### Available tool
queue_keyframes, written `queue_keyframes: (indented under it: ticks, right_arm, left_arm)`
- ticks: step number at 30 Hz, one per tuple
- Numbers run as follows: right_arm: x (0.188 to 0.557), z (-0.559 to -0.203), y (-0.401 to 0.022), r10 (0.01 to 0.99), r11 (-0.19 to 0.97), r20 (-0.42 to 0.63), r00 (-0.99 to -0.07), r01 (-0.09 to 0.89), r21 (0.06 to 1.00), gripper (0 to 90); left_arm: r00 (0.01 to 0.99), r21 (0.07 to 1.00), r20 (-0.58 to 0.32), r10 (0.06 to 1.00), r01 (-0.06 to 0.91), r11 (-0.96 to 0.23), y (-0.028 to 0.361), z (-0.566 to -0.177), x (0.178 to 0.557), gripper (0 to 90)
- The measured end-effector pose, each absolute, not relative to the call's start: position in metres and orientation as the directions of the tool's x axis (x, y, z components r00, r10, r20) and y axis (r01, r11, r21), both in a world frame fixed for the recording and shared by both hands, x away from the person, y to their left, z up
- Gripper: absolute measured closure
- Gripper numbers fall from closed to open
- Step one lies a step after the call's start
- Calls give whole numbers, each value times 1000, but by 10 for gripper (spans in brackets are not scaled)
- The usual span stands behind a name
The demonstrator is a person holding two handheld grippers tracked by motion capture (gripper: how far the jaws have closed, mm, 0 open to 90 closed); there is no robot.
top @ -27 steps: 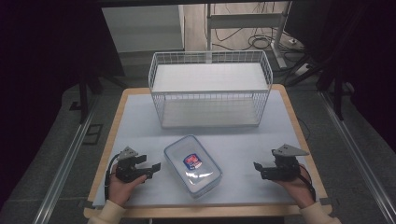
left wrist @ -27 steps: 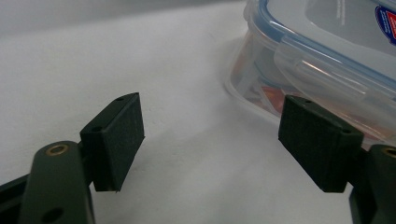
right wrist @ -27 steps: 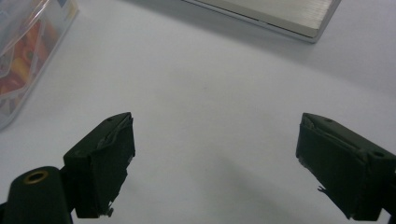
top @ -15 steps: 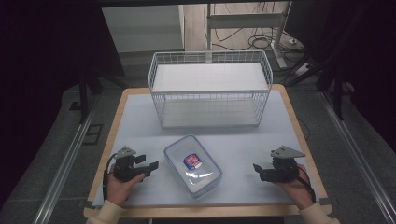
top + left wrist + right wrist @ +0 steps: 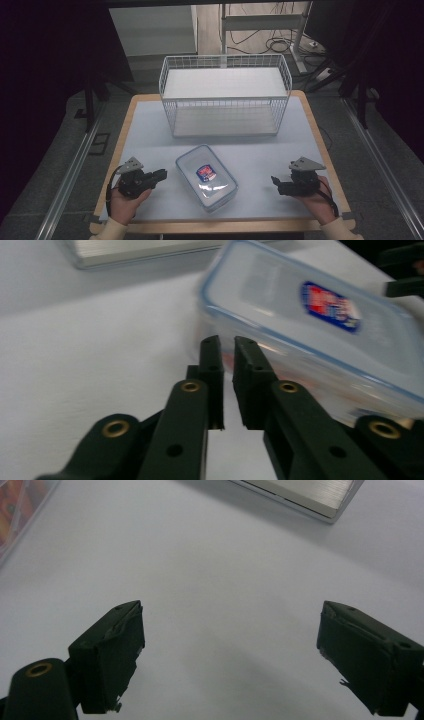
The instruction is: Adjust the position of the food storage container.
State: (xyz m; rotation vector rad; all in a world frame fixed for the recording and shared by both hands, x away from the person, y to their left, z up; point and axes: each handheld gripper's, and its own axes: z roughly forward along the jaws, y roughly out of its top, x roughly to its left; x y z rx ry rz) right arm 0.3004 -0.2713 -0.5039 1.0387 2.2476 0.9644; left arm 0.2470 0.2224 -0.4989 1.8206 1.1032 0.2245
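We see the left gripper (image 5: 227,347) nearly closed beside the lidded container (image 5: 206,177); nothing sits between its jaws. The right gripper (image 5: 230,655) gapes wide over the bare table (image 5: 260,150).

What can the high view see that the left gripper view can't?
High view alone: the white wire basket at the back of the table, and both hands, left hand and right hand, either side of the box. Left gripper view alone: the left gripper up close, jaws almost together with nothing between them. Both: the clear lidded box with its red and blue sticker.
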Motion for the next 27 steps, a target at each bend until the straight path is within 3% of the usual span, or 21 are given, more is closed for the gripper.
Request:
queue_keyframes:
  ticks: [5,27]
  right_arm:
    - [300,-505,-270,790,473,-135,-598,453,756,120]
    - [299,-505,-269,789,479,-146,-597,449,754,121]
  left_arm:
    - [646,780,-281,710,585,-223,204,-500,233,892]
    - [793,739,-255,554,529,-417,147,-515,211,894]
